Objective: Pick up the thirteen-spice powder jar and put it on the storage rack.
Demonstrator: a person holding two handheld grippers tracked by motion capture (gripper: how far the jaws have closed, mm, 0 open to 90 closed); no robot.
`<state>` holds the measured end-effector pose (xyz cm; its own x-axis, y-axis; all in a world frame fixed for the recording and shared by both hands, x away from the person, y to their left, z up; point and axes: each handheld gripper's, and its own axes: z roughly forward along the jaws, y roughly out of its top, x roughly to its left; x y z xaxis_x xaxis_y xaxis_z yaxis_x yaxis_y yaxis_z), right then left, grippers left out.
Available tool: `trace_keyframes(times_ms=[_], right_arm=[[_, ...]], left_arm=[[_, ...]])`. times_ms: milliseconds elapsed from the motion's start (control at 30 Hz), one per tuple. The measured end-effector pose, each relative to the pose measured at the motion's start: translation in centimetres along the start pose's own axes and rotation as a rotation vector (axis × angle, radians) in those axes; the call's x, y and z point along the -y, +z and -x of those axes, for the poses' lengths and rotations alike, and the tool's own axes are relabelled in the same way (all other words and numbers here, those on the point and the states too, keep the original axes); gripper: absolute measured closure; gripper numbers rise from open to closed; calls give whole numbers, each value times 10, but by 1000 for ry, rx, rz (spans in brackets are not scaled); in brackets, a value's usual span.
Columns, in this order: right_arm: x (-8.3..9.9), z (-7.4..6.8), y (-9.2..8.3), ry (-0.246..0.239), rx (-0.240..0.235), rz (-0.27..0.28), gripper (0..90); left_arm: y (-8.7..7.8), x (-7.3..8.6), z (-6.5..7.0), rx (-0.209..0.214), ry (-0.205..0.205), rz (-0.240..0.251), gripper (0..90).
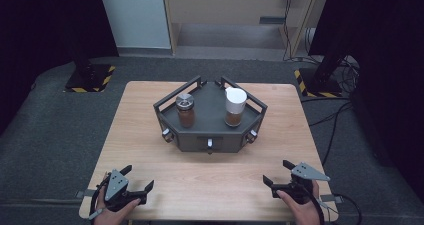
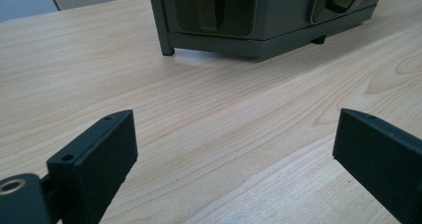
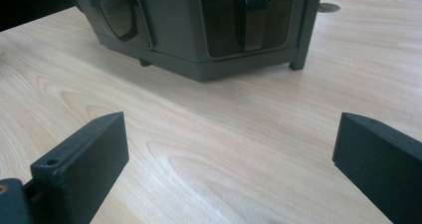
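Nearest the person, at the bench's [image 1: 150, 135] front edge, the left gripper [image 1: 137, 181] rests at about seven o'clock and the right gripper [image 1: 275, 174] at about five, each with its jaws spread wide and nothing between them. Both point inward toward the middle, which I take as a ready stance before any reach. Their own views look low across bare wood at the grey rack's [image 2: 249, 40] walls [image 3: 199, 64].

Farther in, at the centre, stands that dark grey six-sided rack [image 1: 210, 120] with raised rail frames, apparently meant to keep things from sliding off. On its deck are two jars of brown contents, well apart: the metal-lidded jar [image 1: 185, 111] toward ten o'clock and the white-capped jar [image 1: 234, 106] toward two. Both stand upright and closed.
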<state>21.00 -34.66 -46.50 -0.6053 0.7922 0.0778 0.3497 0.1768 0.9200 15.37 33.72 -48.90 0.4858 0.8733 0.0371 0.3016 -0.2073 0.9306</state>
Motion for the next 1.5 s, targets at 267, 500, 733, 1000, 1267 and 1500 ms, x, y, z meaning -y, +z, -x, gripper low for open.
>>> trace_keyframes(times_ms=[267, 500, 733, 1000, 1267, 1500], right_arm=[[10, 0, -6, 20, 18, 0, 16], [16, 1, -8, 29, 20, -11, 18], [20, 3, -12, 49, 17, 0, 18], [23, 5, -13, 67, 18, 4, 18], [24, 8, -11, 80, 15, 10, 19], [25, 12, -7, 86, 11, 15, 22]], left_arm=[[0, 3, -1, 7, -7, 3, 27], [1, 4, -1, 5, -1, -2, 27], [1, 3, 3, 1, 12, 1, 27], [1, 4, 3, 2, 6, -3, 27], [2, 4, 3, 9, -2, 0, 27], [2, 2, 4, 0, 5, -4, 27]])
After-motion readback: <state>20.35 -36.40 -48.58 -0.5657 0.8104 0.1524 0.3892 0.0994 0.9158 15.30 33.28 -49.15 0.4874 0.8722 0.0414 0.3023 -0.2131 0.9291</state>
